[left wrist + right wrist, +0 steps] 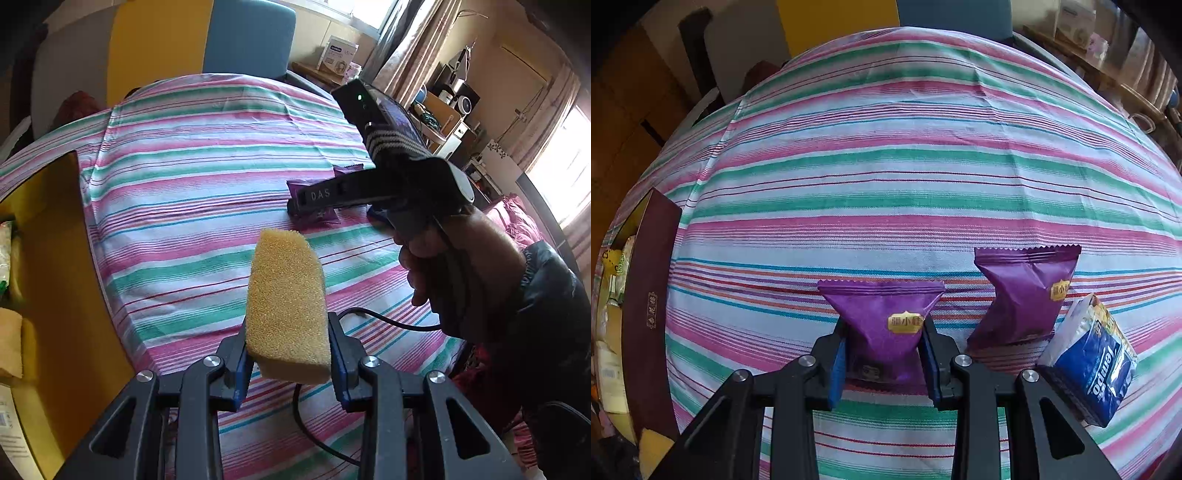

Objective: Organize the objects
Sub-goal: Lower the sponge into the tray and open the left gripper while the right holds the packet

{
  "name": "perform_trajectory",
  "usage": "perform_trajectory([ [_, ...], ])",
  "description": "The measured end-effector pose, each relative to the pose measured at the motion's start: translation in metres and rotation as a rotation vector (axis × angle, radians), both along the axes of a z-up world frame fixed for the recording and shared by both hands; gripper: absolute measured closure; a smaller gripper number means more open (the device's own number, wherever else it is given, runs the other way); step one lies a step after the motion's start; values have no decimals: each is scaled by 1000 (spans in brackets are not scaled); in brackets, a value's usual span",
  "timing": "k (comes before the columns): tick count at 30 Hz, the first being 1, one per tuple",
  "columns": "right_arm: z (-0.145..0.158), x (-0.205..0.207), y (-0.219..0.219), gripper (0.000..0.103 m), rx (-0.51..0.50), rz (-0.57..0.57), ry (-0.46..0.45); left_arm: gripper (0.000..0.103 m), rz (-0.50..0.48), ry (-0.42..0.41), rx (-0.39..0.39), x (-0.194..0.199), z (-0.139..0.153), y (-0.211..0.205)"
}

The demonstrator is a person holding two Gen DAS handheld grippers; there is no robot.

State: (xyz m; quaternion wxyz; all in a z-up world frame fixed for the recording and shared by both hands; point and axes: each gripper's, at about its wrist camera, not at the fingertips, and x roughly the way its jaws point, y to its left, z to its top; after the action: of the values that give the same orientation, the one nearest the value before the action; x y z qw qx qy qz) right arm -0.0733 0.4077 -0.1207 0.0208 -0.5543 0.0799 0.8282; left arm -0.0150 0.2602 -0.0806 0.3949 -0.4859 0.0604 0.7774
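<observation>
In the left wrist view our left gripper (287, 363) is clenched on a yellow sponge (287, 301). The pads squeeze its near end, and its long axis runs straight out ahead of the fingers, up the middle of the frame, clear of the striped cloth (207, 177). At the left edge of that frame sits the yellow box (62, 266), open, with packets already inside. So the sponge's target lies to the left of the gripper, and we judge that the coming move is a swing leftward, with the sponge's free end leading over the box wall.

In the right wrist view our right gripper (884, 356) is closed around a purple snack packet (886, 325), pinching its lower half near the bottom centre of the frame; we cannot tell whether the packet is lifted or touches the cloth. Just right of it lies a second purple packet (1023, 295), flat on the cloth, and against its lower right corner leans a blue tissue pack (1093, 365). The box shows at the far left edge here, its maroon outer wall (650, 314) facing us, well apart from the packets. The left hand is plainly nearer the box, so we expect the sponge to go in first.
</observation>
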Motion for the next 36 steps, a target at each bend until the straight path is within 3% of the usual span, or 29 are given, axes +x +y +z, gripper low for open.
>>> perform_trajectory([
  [4,0,1,-9,69,63,31,9,68,26,20,25,-1,17,-22],
  [10,0,4,-11,69,73,33,16,68,136,42,43,-9,38,-80],
  [19,-2,-1,-19,69,96,42,20,68,359,-8,-59,-29,4,-168],
  [29,-4,-2,-20,69,105,45,23,68,396,-8,-67,-28,-6,-180],
  [36,-2,0,-22,68,112,46,25,68,417,-23,-127,-34,-19,-182],
])
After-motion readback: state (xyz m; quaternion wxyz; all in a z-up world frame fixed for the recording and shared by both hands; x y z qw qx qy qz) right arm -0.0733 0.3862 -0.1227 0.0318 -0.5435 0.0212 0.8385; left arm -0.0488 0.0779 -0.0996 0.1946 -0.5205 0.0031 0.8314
